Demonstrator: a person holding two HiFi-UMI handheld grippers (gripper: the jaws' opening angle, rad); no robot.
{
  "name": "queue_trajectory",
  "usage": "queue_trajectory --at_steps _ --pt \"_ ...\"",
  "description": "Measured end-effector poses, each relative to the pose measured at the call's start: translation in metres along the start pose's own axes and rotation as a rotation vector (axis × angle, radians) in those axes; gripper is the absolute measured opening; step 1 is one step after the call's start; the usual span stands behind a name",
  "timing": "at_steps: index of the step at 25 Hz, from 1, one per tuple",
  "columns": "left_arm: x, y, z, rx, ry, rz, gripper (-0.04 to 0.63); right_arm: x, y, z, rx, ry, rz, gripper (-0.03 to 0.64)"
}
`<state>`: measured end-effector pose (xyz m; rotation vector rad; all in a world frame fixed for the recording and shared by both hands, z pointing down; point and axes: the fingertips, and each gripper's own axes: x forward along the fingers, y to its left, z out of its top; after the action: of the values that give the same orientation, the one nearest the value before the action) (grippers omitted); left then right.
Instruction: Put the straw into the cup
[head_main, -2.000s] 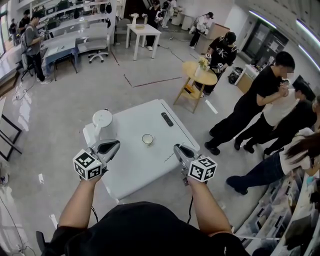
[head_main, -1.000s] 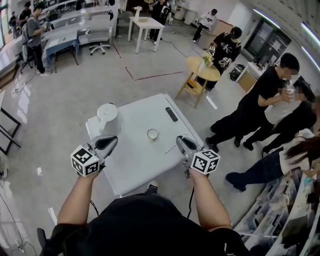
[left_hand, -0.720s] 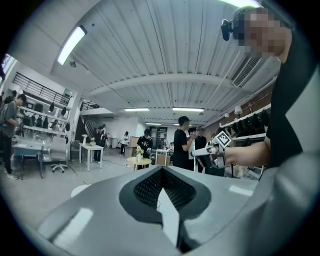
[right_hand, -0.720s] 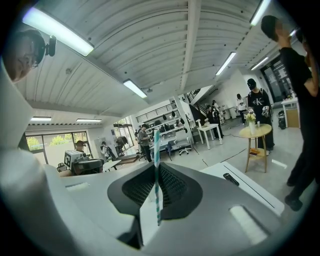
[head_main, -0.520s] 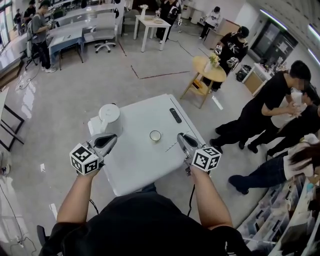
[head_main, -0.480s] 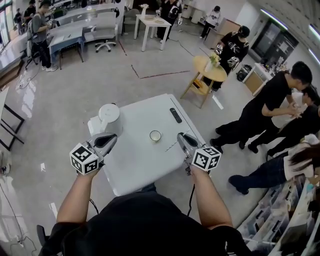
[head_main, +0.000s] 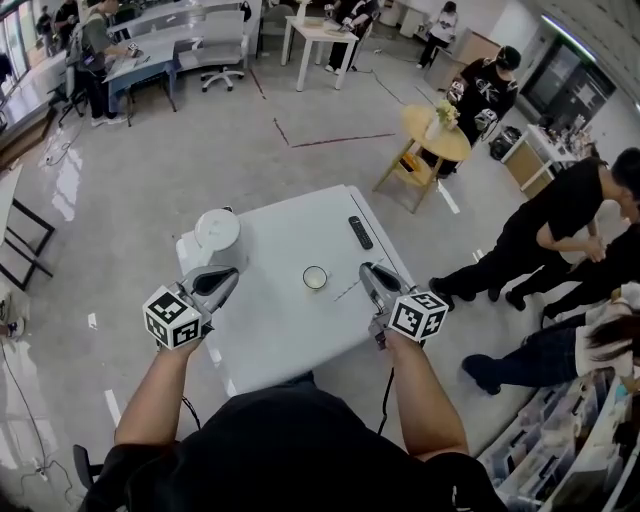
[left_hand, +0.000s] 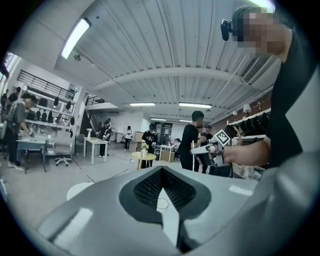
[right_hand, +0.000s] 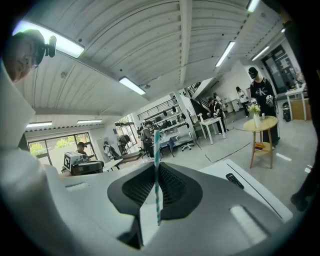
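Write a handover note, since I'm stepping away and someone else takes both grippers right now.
Right gripper: shut on the striped straw, which stands upright.
Left gripper: shut, nothing in it.
Cup: upright on the white table, between the two grippers in the head view, with no straw in it.
Done: the straw is in hand.
Left: bring the straw over the cup, lower it in, release.

Taking the small round pale cup (head_main: 315, 278) as my clock centre on the white square table (head_main: 290, 340), I see bare tabletop from 3 through 6 to 9 o'clock. The right gripper (head_main: 368, 272) at 3 has nothing between it and the rim. A white cylindrical kettle (head_main: 218, 238) stands at 10, just beyond the left gripper (head_main: 228, 280). A slim black remote control (head_main: 360, 232) lies between 1 and 2, well apart.
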<state>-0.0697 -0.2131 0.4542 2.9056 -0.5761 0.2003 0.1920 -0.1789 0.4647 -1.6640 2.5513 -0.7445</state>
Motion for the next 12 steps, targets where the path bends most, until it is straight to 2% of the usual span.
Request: queue_trajectory --at_steps 12 --pt "0.028 0.020 -0.005 -0.024 0.008 0.022 0.000 0.024 -0.030 0.013 -0.006 0.022 0.011 0.054"
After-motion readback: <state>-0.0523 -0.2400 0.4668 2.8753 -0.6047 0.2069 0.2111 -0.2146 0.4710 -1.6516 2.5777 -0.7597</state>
